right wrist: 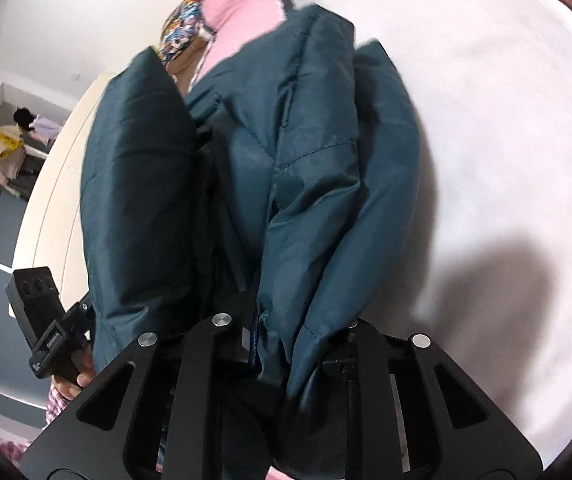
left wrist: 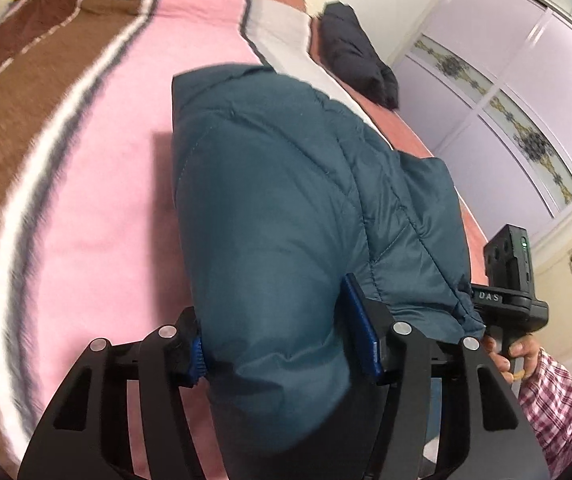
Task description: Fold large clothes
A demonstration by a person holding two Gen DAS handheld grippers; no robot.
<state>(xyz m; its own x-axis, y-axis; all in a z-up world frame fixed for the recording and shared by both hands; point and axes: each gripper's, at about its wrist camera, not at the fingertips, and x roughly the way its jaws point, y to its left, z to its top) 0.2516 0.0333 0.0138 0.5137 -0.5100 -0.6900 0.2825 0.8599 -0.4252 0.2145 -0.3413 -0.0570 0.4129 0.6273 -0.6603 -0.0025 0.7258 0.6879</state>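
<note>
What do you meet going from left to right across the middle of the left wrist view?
Brown striped blanket band → pink blanket band → teal quilted padded jacket → pale lilac wardrobe doors.

The left gripper [left wrist: 282,344] has its jaws pressed on a thick roll of the teal padded jacket [left wrist: 286,184], blue pads squeezing the puffy fabric from either side. The jacket stretches away from the camera over a bed covered by a blanket [left wrist: 98,168] striped pink, white and brown (the stripes are smeared with blur). Farther along the bed lies a dark folded garment [left wrist: 355,54]. At the right edge, a hand [left wrist: 515,354] in a plaid sleeve grips the right gripper [left wrist: 509,280], touching the jacket's near corner. Pale wardrobe doors [left wrist: 525,76] stand behind.
</note>
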